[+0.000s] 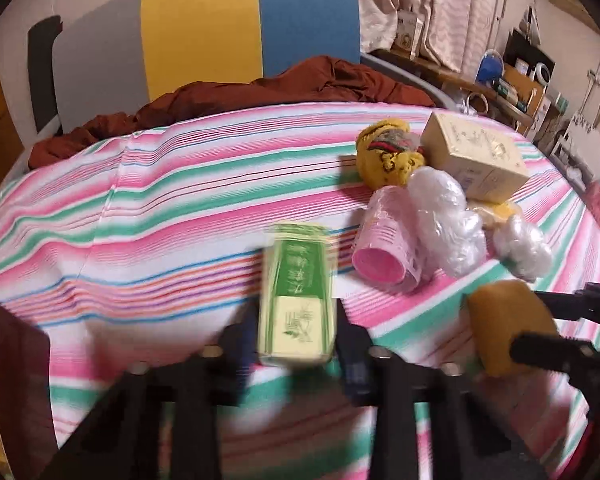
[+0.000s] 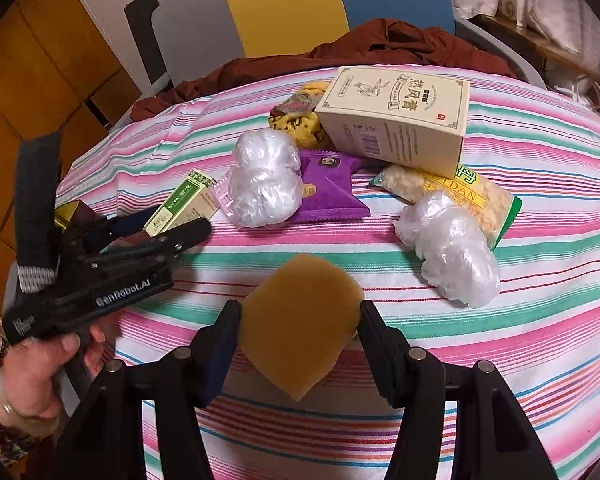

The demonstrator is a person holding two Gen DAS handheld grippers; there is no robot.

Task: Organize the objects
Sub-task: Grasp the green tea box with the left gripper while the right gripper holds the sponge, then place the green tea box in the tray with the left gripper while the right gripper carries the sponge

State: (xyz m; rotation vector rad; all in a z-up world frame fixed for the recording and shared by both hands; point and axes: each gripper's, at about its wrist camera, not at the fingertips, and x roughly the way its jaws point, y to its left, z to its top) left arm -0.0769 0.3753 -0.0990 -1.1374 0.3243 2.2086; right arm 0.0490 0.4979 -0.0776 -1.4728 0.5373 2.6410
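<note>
Right wrist view, nearest first: the right gripper [image 2: 300, 332] pinches a tan sponge block [image 2: 300, 320] between its two black fingers, lifted over the striped cloth [image 2: 500, 340]. The sponge is matte, porous-looking and rounded at the corners. It is held near its widest part and hangs down past the pads, so it may twist or slip out if the squeeze loosens; being soft, it could also bulge and spring free.

To the left, the left gripper [image 2: 160, 224] clamps a small green and cream carton [image 2: 182, 202]. Left wrist view shows that carton [image 1: 298, 300] blurred, upright between the fingers, slim and smooth-sided like printed card. Its slick faces could slide through the pads, and the two tools are near each other, so they could knock together.

Farther out on the pink, green and white striped cloth, which looks soft and ridged, lies a loose cluster: two crinkled bundles of clear plastic film [image 2: 264, 178] [image 2: 452, 248], a glossy purple sachet [image 2: 332, 190], a yellow snack packet [image 2: 460, 196], a pink cup on its side [image 1: 384, 248], and a yellow patterned cloth ball [image 1: 388, 152]. A large cream cardboard box [image 2: 396, 116] leans on the pile and could tip if nudged. The round cup could roll.

Beyond lies rumpled brown fabric [image 2: 380, 52].
</note>
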